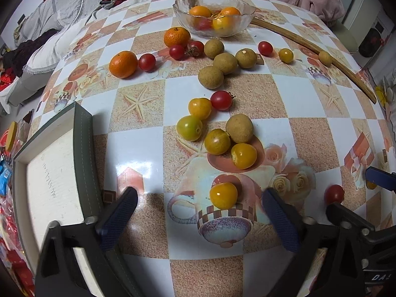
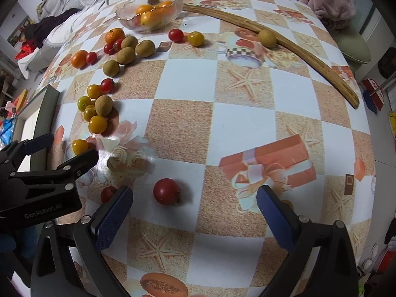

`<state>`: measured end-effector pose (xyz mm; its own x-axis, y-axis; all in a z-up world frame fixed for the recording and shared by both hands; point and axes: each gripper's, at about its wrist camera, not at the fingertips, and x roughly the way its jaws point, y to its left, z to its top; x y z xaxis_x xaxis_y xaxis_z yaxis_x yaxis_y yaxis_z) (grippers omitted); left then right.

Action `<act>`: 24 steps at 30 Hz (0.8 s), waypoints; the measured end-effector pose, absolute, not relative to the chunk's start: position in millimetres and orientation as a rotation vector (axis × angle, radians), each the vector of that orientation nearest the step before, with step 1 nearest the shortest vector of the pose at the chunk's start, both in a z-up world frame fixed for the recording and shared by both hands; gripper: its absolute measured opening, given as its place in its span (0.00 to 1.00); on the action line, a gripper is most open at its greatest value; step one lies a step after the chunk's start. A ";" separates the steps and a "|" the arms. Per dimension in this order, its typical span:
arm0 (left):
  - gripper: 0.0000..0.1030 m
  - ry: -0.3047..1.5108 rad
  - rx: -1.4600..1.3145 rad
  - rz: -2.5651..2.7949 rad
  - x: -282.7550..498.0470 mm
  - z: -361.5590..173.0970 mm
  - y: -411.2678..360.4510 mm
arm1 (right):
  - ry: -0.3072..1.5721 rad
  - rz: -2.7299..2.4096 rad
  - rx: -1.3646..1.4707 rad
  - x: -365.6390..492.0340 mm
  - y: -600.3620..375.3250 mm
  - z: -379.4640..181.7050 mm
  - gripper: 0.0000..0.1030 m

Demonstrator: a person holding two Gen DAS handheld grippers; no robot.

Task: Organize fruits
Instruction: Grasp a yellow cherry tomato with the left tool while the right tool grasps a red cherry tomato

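Note:
Many small fruits lie loose on the patterned tablecloth [image 1: 138,148]: orange mandarins [image 1: 123,64], red cherry tomatoes [image 1: 221,100], yellow tomatoes [image 1: 243,155] and brown longans [image 1: 239,128]. A glass bowl [image 1: 178,10] at the far edge holds several orange and yellow fruits and a red one. My left gripper [image 1: 199,212] is open, pointing down, with a yellow tomato [image 1: 223,195] on the table between its fingers, untouched. In the right wrist view my right gripper [image 2: 194,212] is open around a red tomato [image 2: 167,191], which lies nearer the left finger [image 2: 113,217].
A green-rimmed white tray [image 1: 83,148] lies at the table's left edge, beside my left gripper. A long curved wooden stick [image 2: 297,47] runs across the far right with a longan [image 2: 267,38] against it. Blankets and clothes lie beyond the table.

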<state>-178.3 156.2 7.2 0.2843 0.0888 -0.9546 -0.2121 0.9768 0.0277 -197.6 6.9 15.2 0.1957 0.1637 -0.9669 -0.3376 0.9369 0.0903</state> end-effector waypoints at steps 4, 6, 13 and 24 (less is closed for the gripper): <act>0.84 1.295 -0.128 0.192 -177.1 1.5 155.9 | 1.335 0.370 -0.165 -197.3 9.3 12.7 0.84; 0.79 1.293 -0.134 0.173 -177.9 1.3 154.6 | 1.350 0.377 -0.178 -197.6 11.7 9.3 0.77; 0.53 1.290 -0.126 0.124 -180.9 6.0 142.4 | 1.311 0.378 -0.269 -206.3 25.1 12.2 0.39; 0.21 1.278 -0.216 0.043 -183.0 16.2 152.1 | 1.337 0.399 -0.110 -204.4 13.5 17.8 0.23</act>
